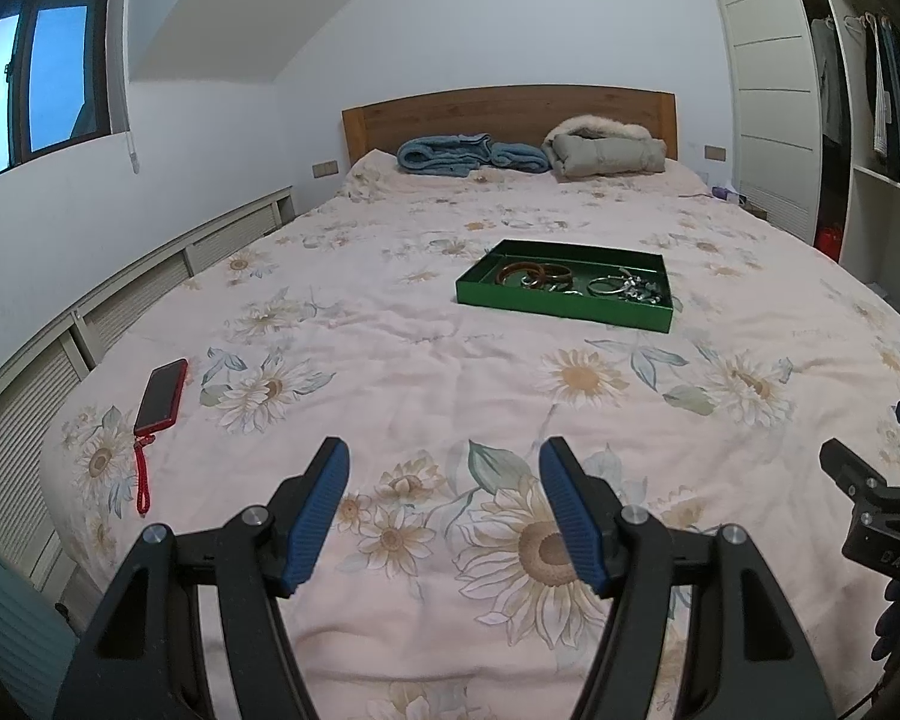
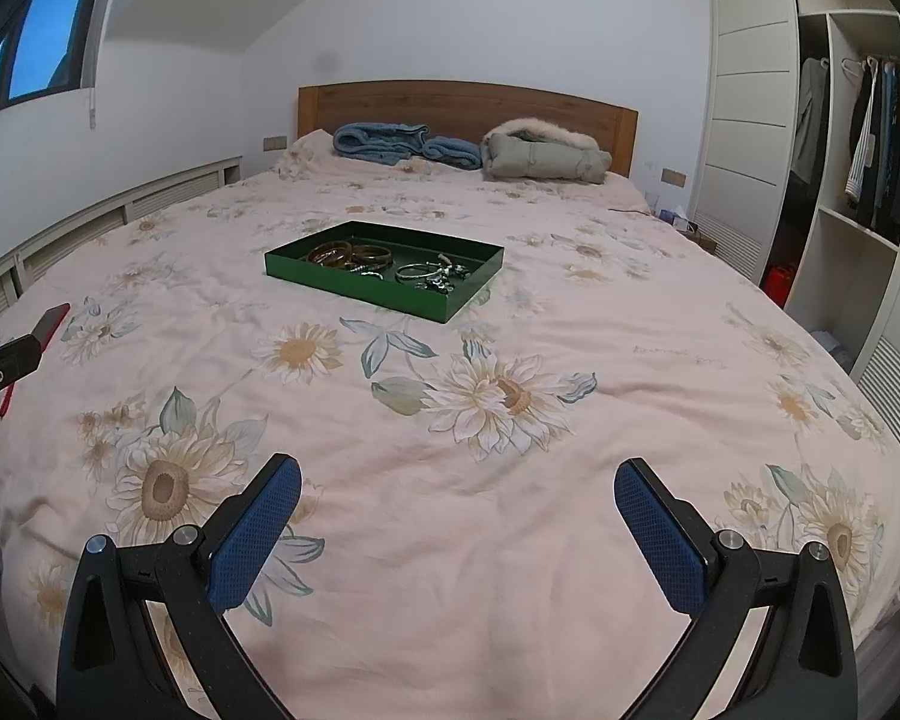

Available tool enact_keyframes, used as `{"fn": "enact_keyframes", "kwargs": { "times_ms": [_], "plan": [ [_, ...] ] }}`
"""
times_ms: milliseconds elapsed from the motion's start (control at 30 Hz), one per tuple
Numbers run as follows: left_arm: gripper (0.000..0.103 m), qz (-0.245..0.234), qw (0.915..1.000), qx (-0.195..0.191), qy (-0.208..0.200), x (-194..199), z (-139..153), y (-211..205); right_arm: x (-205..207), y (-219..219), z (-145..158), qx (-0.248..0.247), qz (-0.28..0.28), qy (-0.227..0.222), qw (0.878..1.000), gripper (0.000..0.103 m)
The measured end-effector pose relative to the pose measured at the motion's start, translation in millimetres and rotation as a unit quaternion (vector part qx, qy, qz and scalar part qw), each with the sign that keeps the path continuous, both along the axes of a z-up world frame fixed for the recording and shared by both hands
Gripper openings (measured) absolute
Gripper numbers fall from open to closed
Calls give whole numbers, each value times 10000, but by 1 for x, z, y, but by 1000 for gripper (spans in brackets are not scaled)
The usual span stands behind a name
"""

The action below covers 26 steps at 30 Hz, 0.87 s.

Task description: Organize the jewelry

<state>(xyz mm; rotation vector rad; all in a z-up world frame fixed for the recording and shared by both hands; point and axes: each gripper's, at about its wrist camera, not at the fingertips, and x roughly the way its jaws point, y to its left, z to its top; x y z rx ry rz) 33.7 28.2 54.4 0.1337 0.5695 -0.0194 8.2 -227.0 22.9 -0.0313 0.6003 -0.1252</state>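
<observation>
Two grippers: left gripper (image 1: 444,468) wide, right gripper (image 2: 457,489) wide (both empty) | tray (image 2: 354,285) well ahead | risk: tangled bracelets (image 2: 354,255) snag, soft bed (image 2: 510,480) tips tray

A bedroom in someone's home. A wide bed (image 1: 426,348) fills most of the room, spread with a pale pink cover printed with sunflowers, and a wooden headboard (image 1: 510,111) stands against the white wall. A rolled blue blanket (image 1: 468,153) and a folded fur-trimmed coat (image 1: 606,150) lie at the head. To the right an open white wardrobe (image 2: 852,138) holds clothes on hangers. A window (image 1: 42,84) sits high on the left.
</observation>
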Motion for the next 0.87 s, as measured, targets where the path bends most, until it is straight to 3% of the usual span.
{"fn": "enact_keyframes", "kwargs": {
  "times_ms": [867],
  "plan": [
    [64, -42, 10000, 25, 75, -1, -4, -2, -3, -3, -3, 2, 8, 48, 10000, 103]
  ]
}}
